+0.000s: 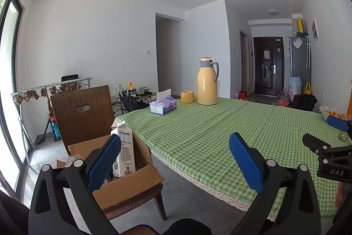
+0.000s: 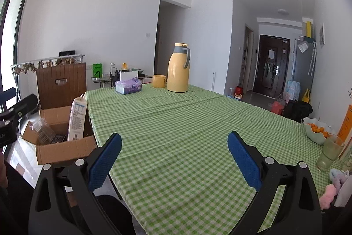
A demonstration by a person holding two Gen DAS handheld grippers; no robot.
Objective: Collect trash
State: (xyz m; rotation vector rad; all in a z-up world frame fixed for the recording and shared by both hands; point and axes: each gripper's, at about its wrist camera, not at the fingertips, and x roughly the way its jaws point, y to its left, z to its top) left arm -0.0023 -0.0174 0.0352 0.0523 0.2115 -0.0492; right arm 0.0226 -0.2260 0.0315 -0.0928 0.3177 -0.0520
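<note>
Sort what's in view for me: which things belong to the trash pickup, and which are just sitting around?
Part of the job:
- cardboard box on the chair
- milk carton standing inside it
- crumpled clear plastic in the box

Just lying about:
- yellow thermos
- yellow cup
- tissue box
- bowl of oranges
- drinking glass

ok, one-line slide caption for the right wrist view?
Open right gripper over the green checked table; milk carton stands in the cardboard box at the left.
</note>
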